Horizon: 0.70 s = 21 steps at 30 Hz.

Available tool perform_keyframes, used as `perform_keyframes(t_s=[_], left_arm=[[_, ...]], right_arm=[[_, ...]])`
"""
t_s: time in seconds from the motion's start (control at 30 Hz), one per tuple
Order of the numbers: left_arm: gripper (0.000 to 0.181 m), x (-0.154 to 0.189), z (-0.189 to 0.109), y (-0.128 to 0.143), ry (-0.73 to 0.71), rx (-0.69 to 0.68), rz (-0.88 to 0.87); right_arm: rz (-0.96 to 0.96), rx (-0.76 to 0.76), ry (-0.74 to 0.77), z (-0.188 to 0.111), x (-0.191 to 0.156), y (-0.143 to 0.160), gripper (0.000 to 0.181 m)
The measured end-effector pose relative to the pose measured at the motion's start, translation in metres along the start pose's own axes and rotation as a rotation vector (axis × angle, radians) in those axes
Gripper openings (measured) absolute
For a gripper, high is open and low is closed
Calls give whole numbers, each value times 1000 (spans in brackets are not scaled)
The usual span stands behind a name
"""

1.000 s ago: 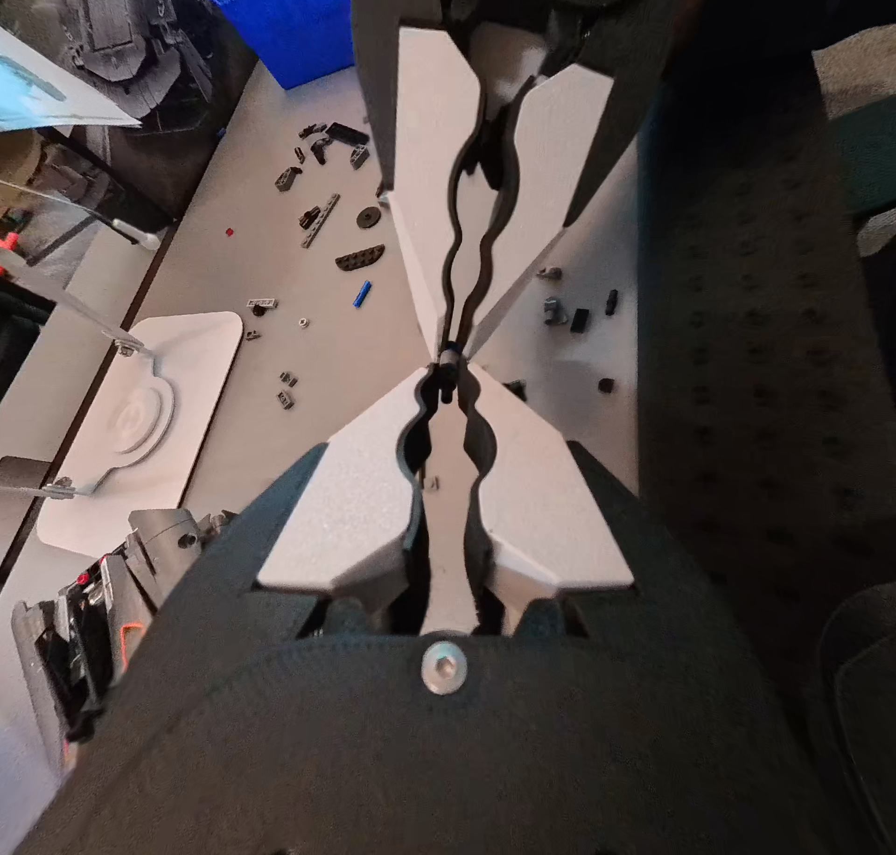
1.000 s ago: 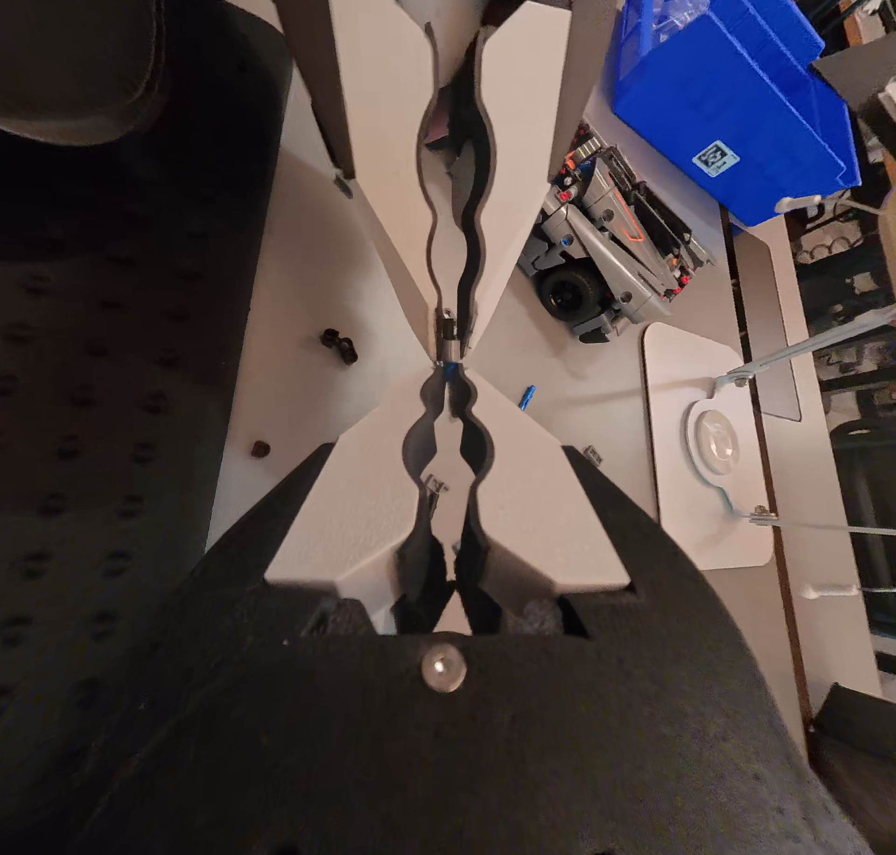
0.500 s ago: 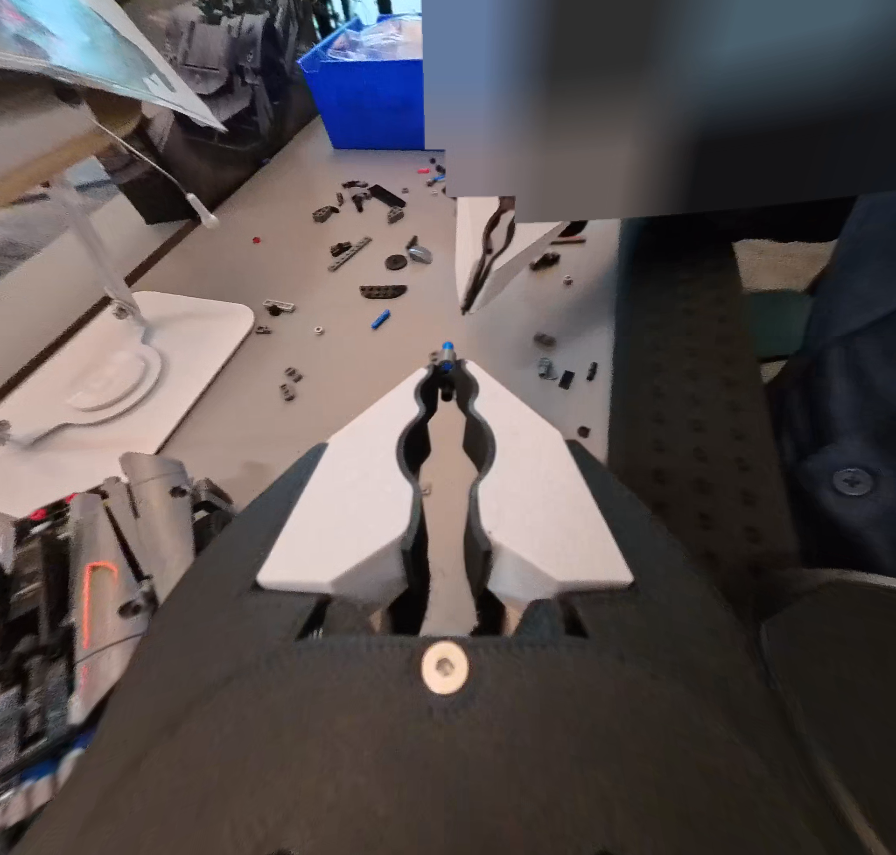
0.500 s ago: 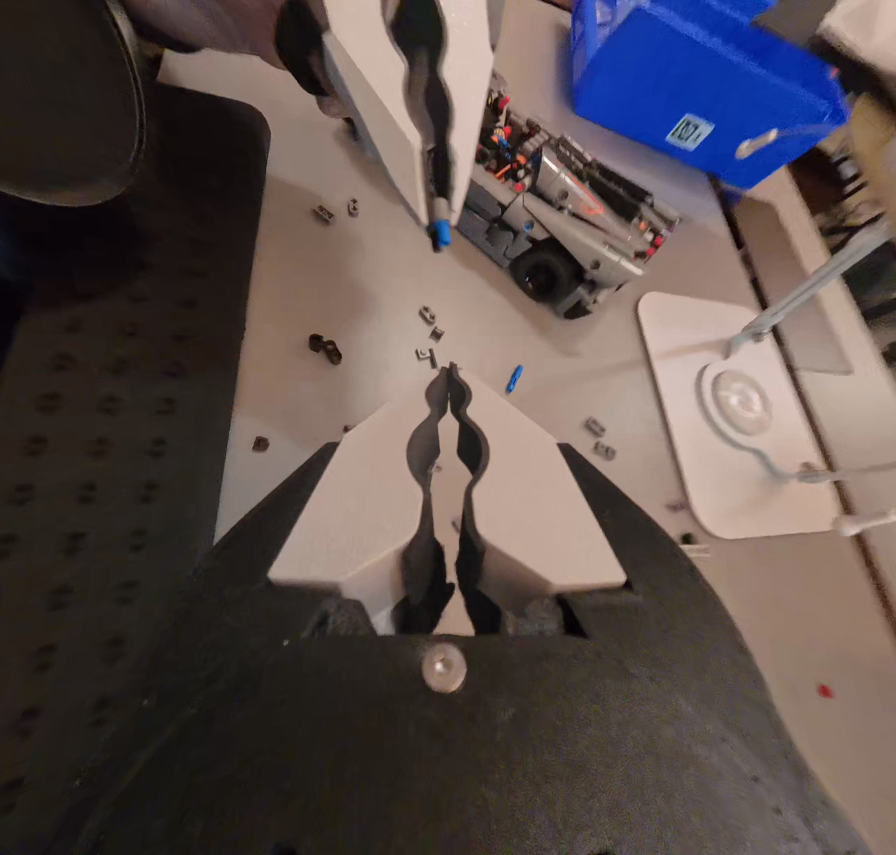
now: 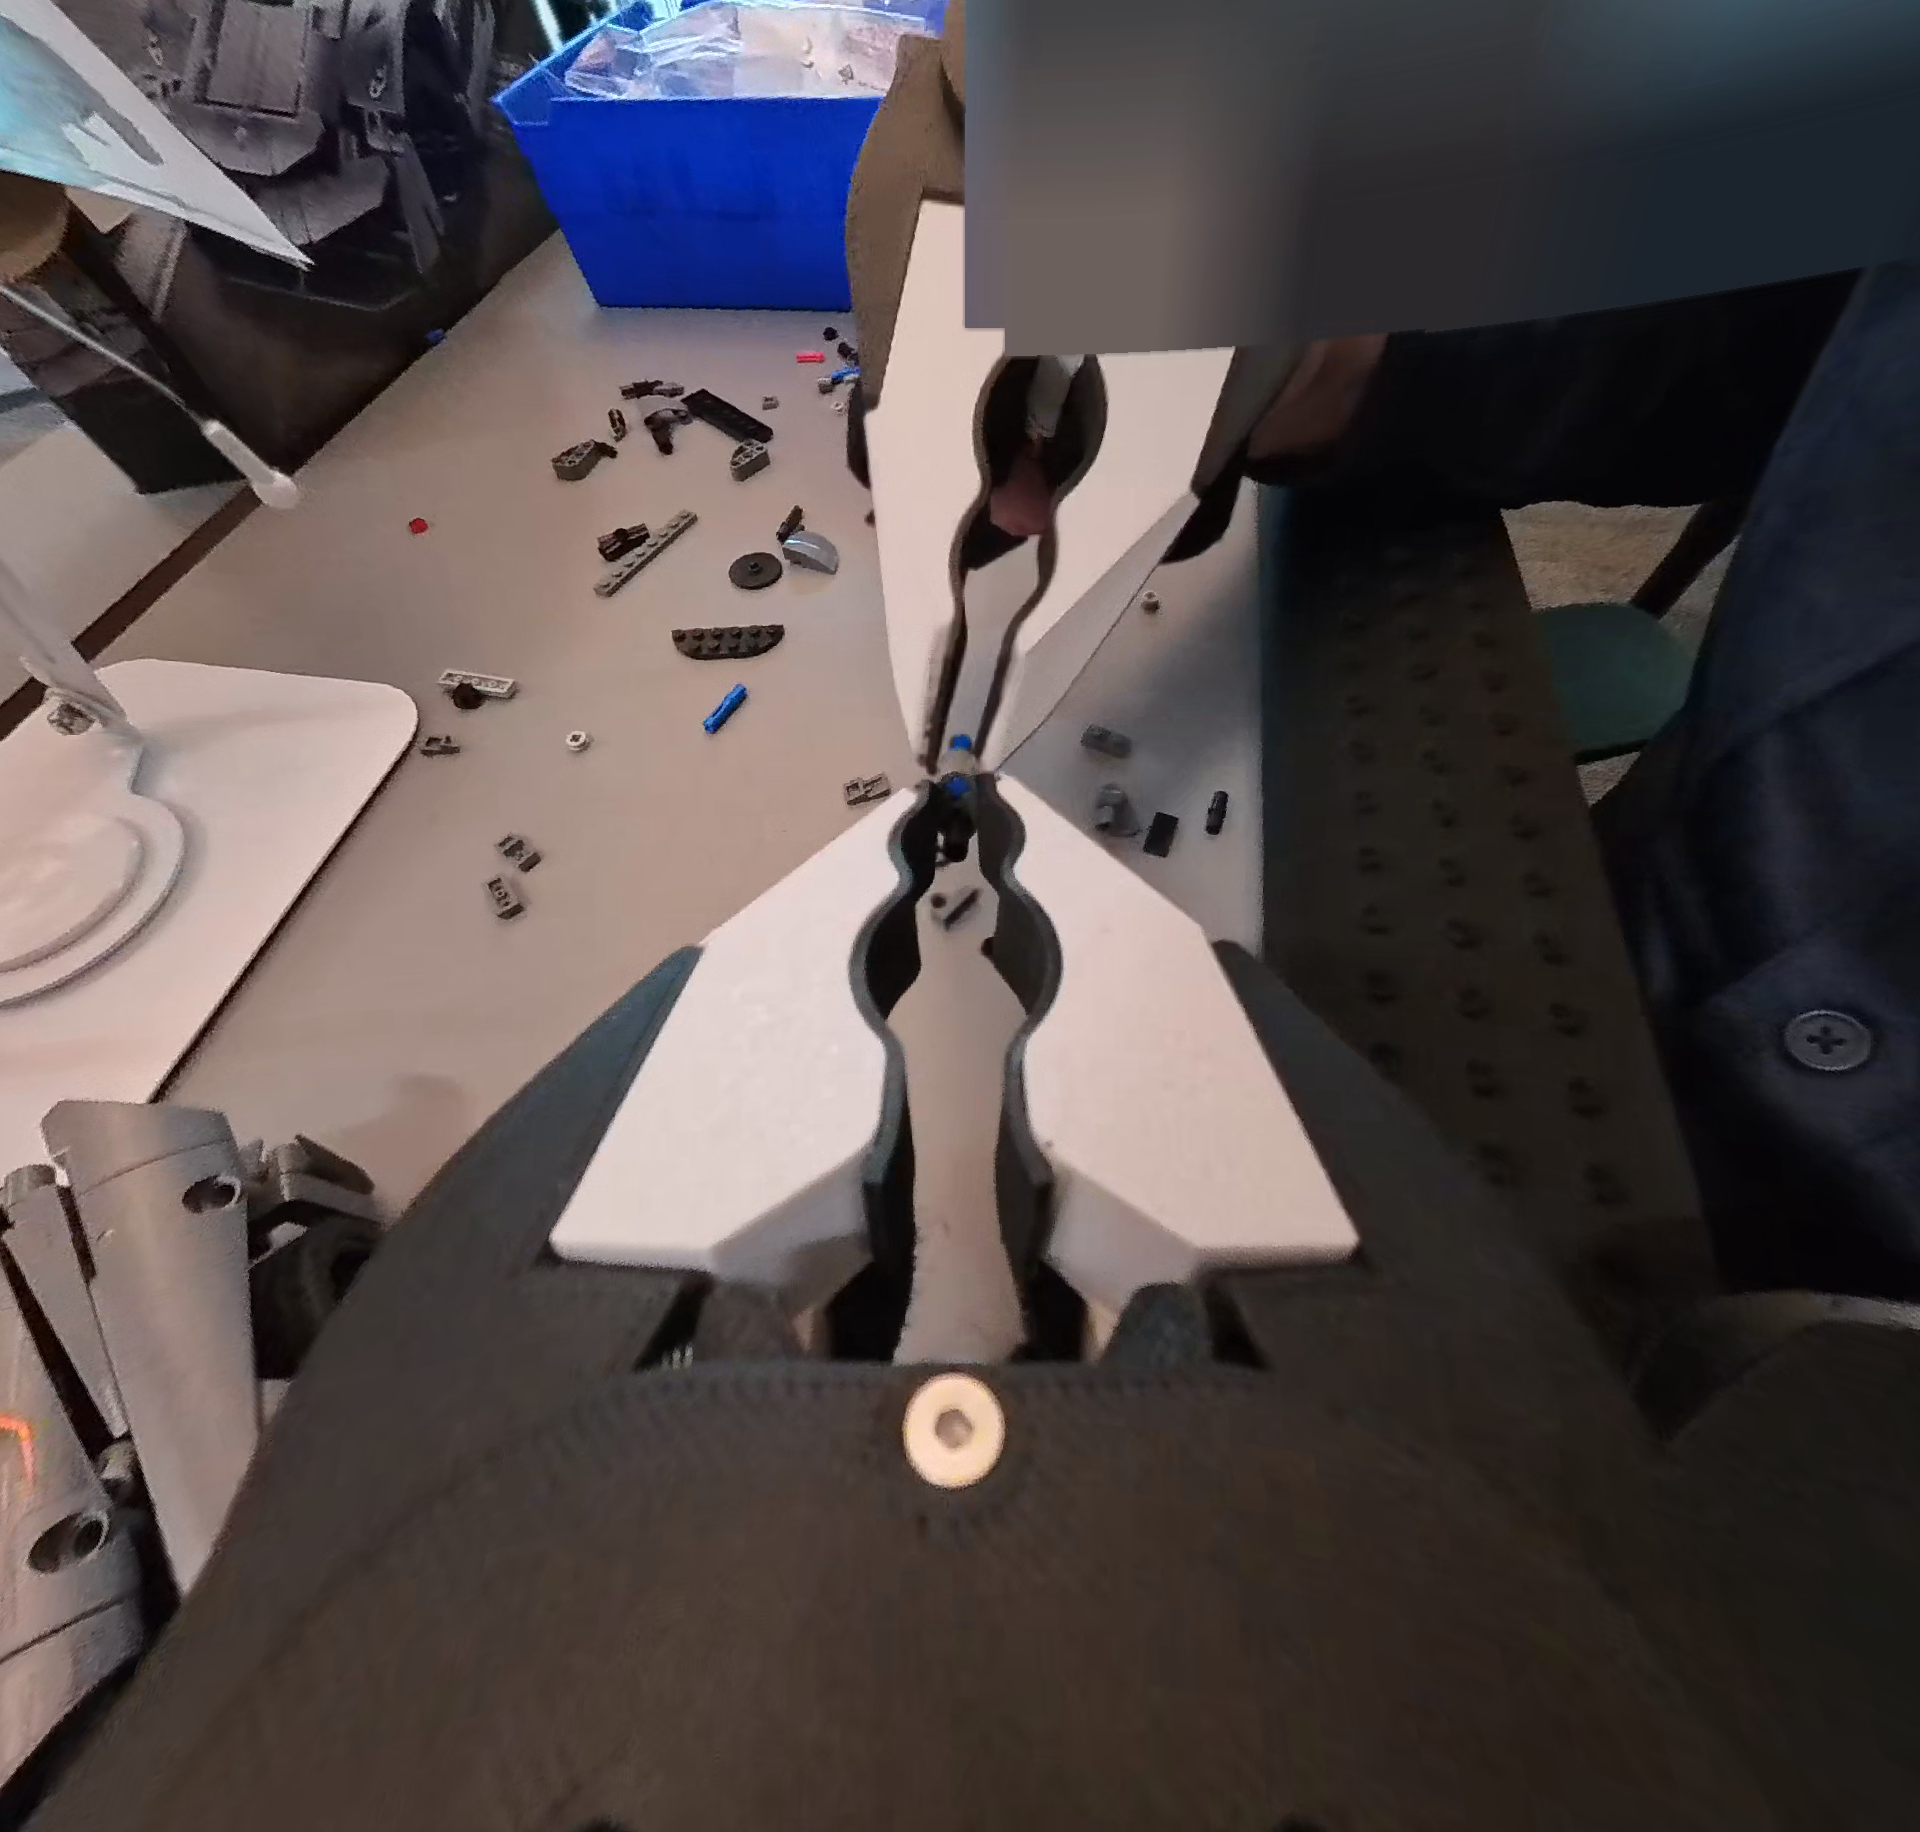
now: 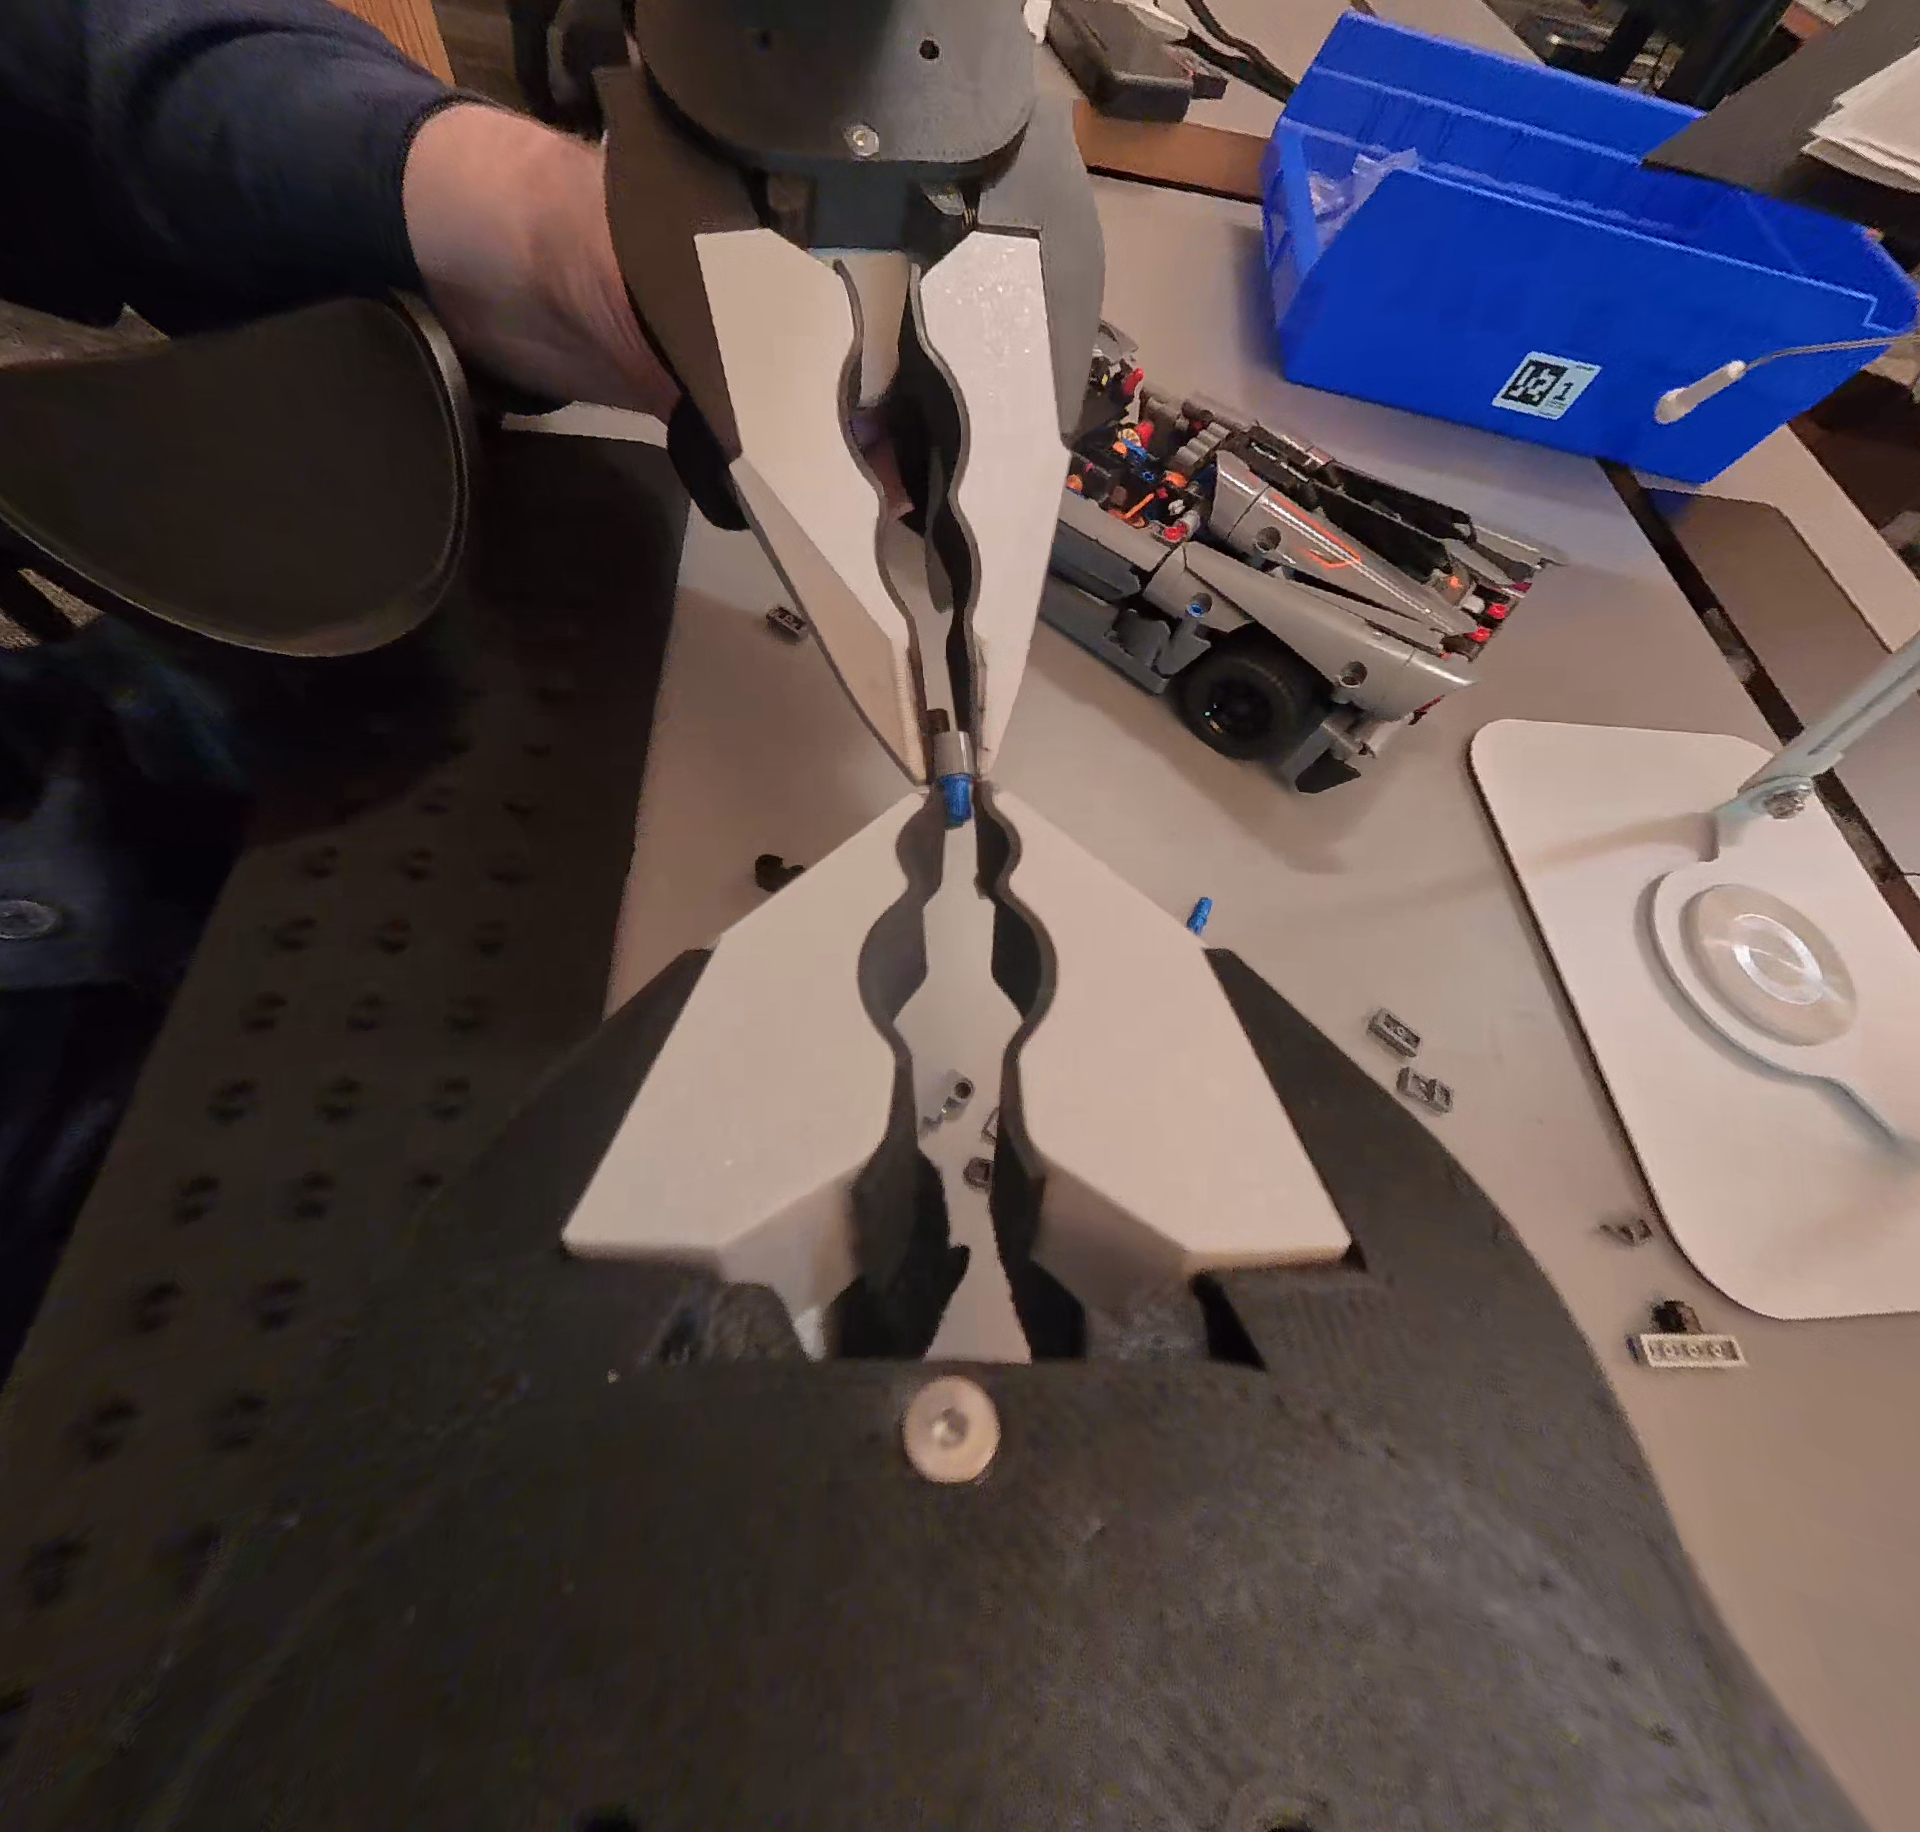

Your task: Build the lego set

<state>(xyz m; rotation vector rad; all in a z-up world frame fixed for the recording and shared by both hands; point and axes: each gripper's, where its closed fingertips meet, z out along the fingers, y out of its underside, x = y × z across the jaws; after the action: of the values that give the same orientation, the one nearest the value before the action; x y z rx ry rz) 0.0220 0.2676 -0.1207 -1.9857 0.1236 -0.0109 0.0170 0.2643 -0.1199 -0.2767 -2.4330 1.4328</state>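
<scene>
Above the grey tabletop (image 6: 1299,847), the left gripper (image 6: 951,743) clamps a small grey-and-blue lego pin (image 6: 953,772). The right gripper (image 6: 961,808), tip to tip with it, pinches the pin's blue end. A grey lego car (image 6: 1299,577) sits just beyond them.

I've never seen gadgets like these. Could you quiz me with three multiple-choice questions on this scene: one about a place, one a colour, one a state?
1. Where is the grey car model?
A) on the table, in front of the blue bin
B) inside the bin
C) on the floor
2. What colour is the tip of the pin?
A) red
B) yellow
C) blue
3. The left tongs are:
A) wide open
B) shut on the pin
C) lying flat

Answers: 1 A, it stands on the tabletop before the bin; 2 C, its end shows blue; 3 B, the fingertips pinch its grey sleeve.
</scene>
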Motion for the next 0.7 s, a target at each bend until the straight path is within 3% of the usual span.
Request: perform_keyframes(t_s=[0.17,0.4,0.7], left_arm=[[4,0,1,0,14,18,-21],[12,-2,2,-1,40,56,-83],[5,2,4,-3,51,58,-74]], right_arm=[[23,-1,-21,0,-1,0,1],[277,133,-180,-11,6,-4,1],[283,132,-235,-6,-1,-1,1]])
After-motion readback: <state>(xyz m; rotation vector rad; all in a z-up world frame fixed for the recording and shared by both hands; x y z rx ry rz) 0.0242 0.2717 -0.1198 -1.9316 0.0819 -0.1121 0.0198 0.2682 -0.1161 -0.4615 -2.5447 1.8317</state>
